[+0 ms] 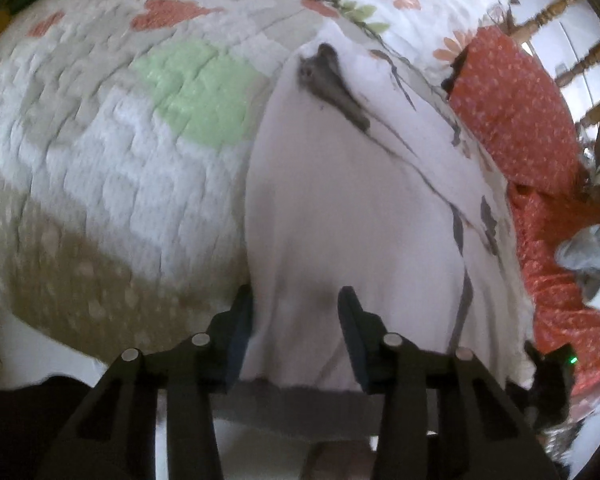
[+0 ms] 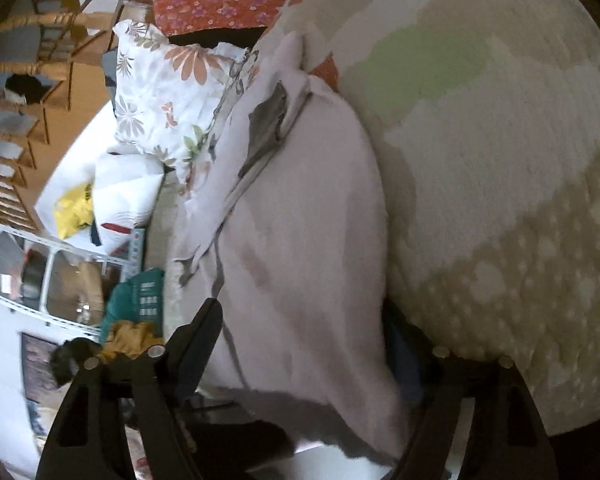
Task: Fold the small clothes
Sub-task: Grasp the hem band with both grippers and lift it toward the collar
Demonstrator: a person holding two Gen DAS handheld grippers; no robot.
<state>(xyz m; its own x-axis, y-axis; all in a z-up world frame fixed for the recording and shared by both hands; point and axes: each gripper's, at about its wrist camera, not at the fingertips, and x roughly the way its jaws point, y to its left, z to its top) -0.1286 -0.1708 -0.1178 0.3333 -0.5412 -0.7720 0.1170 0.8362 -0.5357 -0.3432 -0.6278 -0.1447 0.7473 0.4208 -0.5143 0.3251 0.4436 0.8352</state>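
Observation:
A white garment (image 1: 340, 200) with a grey patch and grey leaf prints hangs over the patchwork quilt (image 1: 120, 160). In the left wrist view its lower hem lies between the fingers of my left gripper (image 1: 296, 312), whose jaws stand apart around the cloth. In the right wrist view the same white garment (image 2: 300, 220) fills the gap of my right gripper (image 2: 300, 328), with the jaws wide apart on either side of the cloth. The quilt (image 2: 500, 160) lies to the right. The right finger is partly hidden behind the fabric.
A floral pillow (image 2: 168, 92) and an orange-red flowered cloth (image 1: 520, 120) lie beside the garment. A wooden chair (image 1: 572, 60) stands behind. A pile of pale clothes (image 1: 596, 256) is at the right. Shelves, a teal pack (image 2: 140, 300) and a yellow cloth (image 2: 128, 340) lie left.

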